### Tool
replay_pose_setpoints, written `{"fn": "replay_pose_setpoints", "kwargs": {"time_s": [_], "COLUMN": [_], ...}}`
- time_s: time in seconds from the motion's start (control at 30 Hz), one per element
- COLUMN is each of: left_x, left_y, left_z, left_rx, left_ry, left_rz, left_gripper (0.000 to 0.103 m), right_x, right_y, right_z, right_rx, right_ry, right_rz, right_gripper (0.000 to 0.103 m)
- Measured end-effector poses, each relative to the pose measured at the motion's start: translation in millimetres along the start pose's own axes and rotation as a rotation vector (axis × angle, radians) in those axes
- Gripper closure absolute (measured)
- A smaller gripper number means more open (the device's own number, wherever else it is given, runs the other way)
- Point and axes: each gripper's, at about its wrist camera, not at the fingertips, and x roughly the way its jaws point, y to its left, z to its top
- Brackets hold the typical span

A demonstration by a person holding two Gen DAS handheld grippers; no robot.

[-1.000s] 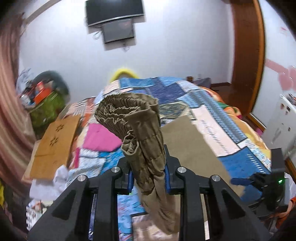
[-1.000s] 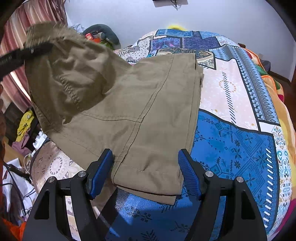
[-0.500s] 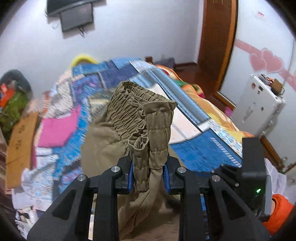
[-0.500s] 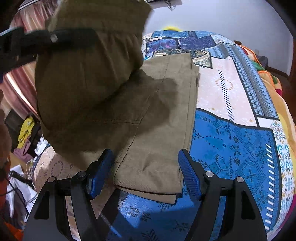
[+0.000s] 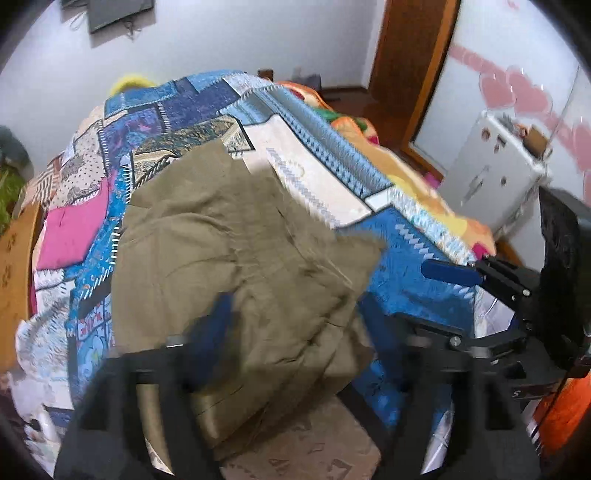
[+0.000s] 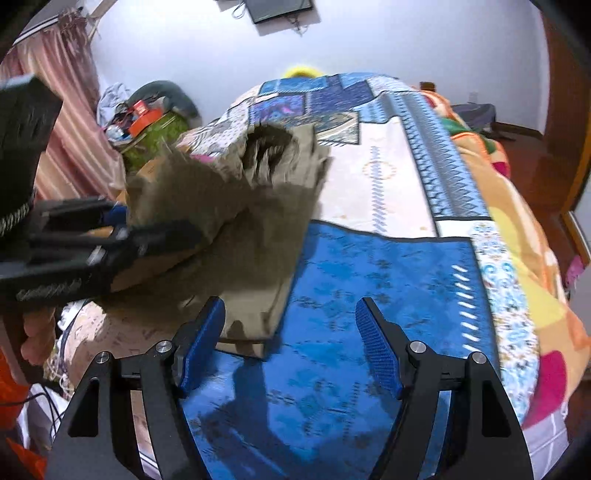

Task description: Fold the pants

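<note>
Olive-brown pants (image 5: 236, 258) lie in a loose fold on the patchwork bed cover (image 5: 399, 280). In the left wrist view my left gripper (image 5: 291, 343) is open, its fingers wide apart and blurred, with the cloth draped between them. My right gripper (image 6: 290, 347) is open and empty, hovering over the blue patch beside the pants' near hem (image 6: 251, 317). The pants' elastic waistband (image 6: 273, 151) has dropped forward onto the legs. The left gripper also shows in the right wrist view (image 6: 147, 236), and the right gripper shows in the left wrist view (image 5: 454, 275).
The bed's right side falls away to a wooden floor (image 6: 532, 162) and a white appliance (image 5: 495, 173). A brown cardboard piece (image 5: 14, 266), a green bundle with clutter (image 6: 151, 125) and striped curtains (image 6: 70, 122) stand to the left. A screen (image 6: 280, 9) hangs on the far wall.
My left gripper opened and let go of the bunched waistband, which fell forward onto the pants' legs. The right gripper shifted right, off the hem, staying open.
</note>
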Motion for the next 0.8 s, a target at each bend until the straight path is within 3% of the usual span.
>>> {"fn": "replay_pose_setpoints", "kwargs": {"time_s": [0.17, 0.4, 0.57, 0.8], "left_x": [-19.0, -29.3, -15.3, 25.7], "left_y": [17.5, 80.1, 128.7, 172.1], "left_z": [4.7, 17.0, 29.8, 51.7], "left_rx": [-0.027, -0.099, -0.129, -0.164], "left_ry": [-0.062, -0.084, -0.048, 0.014], "left_rz": [0.085, 0.234, 0.307, 0.319], "left_gripper": [0.017, 0.012, 0.011, 0.011], "right_x": [-15.6, -16.1, 3.1, 43.5], "right_y": [-1.8, 12.8, 22.6, 15.2], "right_z": [6.2, 22.9, 29.1, 15.1], "right_rx": [0.021, -0.002, 0.0, 0.02], "right_ry": [-0.053, -0.101, -0.088, 0.011], "right_rz": [-0.021, 0.003, 0.037, 0.044], "right_gripper": [0.033, 0.032, 0.032, 0.032]}}
